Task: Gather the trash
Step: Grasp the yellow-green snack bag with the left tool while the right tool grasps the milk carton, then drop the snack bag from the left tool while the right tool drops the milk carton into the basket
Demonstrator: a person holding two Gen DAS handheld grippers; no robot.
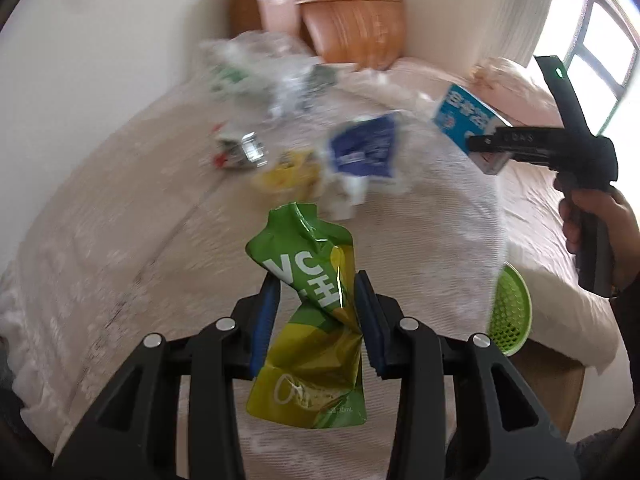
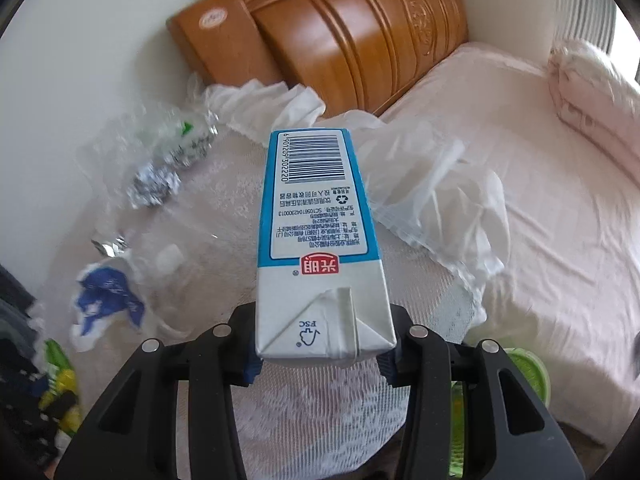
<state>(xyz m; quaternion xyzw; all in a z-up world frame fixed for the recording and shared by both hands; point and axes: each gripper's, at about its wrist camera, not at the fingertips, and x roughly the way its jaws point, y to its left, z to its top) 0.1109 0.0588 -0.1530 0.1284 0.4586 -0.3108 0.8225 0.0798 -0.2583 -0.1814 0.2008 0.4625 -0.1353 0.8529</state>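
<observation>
My left gripper is shut on a crumpled green drink pouch and holds it above the lace-covered bed. My right gripper is shut on a blue and white milk carton, held lengthwise away from the camera. The carton and the right gripper also show in the left wrist view at the upper right. On the bed lie a blue and white wrapper, a yellow wrapper, a small silver pack and clear plastic wrap.
A green perforated bin stands by the bed's right side and shows in the right wrist view. A wooden headboard is at the back. A white plastic bag and a folded pink quilt lie on the bed.
</observation>
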